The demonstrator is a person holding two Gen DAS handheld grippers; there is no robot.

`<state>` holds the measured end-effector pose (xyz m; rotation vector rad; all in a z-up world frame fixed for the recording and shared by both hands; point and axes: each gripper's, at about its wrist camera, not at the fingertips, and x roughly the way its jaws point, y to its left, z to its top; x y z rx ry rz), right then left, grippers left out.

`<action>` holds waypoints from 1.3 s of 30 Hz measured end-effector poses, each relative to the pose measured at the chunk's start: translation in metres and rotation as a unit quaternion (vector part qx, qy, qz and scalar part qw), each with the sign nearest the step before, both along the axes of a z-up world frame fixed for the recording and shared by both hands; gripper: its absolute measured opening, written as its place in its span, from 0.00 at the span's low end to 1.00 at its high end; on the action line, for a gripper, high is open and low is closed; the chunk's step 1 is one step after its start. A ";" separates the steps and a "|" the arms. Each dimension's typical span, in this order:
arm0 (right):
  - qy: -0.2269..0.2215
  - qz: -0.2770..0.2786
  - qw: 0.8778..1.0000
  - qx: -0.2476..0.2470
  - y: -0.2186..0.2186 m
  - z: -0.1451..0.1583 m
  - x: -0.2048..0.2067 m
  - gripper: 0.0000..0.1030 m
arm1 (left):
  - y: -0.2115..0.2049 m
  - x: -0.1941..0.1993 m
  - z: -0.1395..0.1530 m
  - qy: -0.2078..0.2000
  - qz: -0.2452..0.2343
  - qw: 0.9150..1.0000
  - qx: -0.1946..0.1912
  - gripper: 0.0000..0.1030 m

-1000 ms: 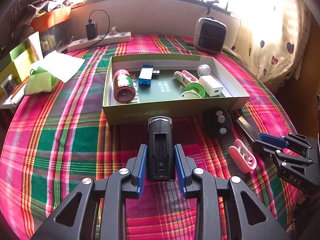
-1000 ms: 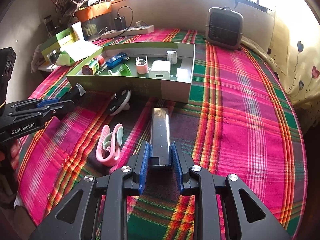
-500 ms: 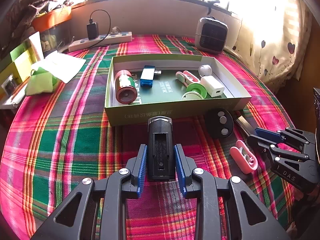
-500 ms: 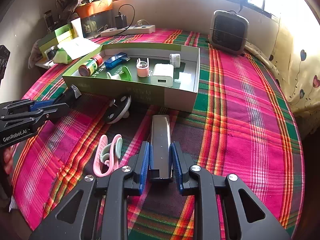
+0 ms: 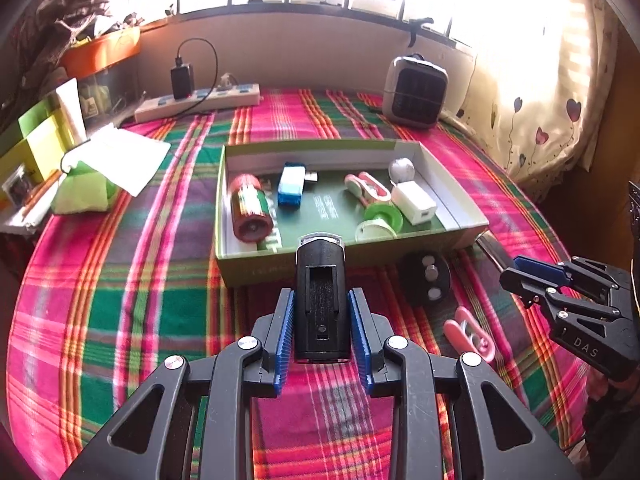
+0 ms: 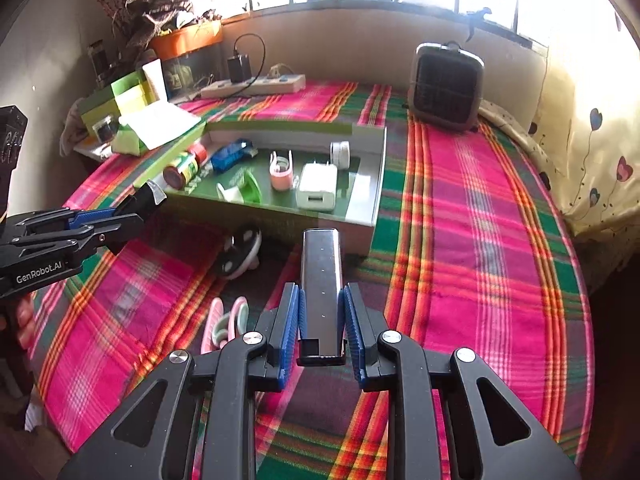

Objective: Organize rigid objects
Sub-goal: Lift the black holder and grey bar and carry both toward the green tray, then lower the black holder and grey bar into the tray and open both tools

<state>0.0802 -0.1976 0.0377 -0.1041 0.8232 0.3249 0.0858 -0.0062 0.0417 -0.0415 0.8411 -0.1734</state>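
In the left wrist view my left gripper point(image 5: 321, 296) is shut on a black light point(image 5: 320, 272) with a clear lens, which points at the front wall of the open green box point(image 5: 256, 268). In the right wrist view my right gripper point(image 6: 322, 292) is shut on a long dark metal bar point(image 6: 320, 264), whose far end is near the box's point(image 6: 280, 220) right front corner. Each gripper shows in the other view: the right gripper point(image 5: 520, 270) and the left gripper point(image 6: 120, 216). A black round disc point(image 5: 426, 280) and a pink clip point(image 5: 470, 334) lie on the cloth between them.
The box holds a red-green can point(image 5: 250, 210), a blue stick point(image 5: 291, 184), a pink clip point(image 5: 366, 188), a white charger point(image 5: 414, 202), a green spool point(image 5: 378, 220) and a white ball point(image 5: 401, 168). Behind it stand a small heater point(image 5: 416, 94) and a power strip point(image 5: 198, 100). Papers and green boxes point(image 5: 100, 160) lie at the left.
Both grippers have edged slightly toward the green box, which now sits a little lower and nearer in both views. Each keeps its grip.
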 end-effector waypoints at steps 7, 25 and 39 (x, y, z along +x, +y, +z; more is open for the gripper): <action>-0.018 -0.005 1.000 0.002 0.003 0.019 0.015 0.23 | 0.005 0.019 0.010 -0.007 -0.001 1.000 -0.003 0.25; -0.002 -0.020 1.000 0.010 0.015 0.018 0.085 0.23 | -0.001 0.075 0.002 0.013 -0.013 1.000 -0.012 0.25; 0.018 -0.034 0.999 0.000 0.016 0.002 0.119 0.23 | -0.007 0.104 -0.019 0.036 -0.013 0.999 -0.008 0.25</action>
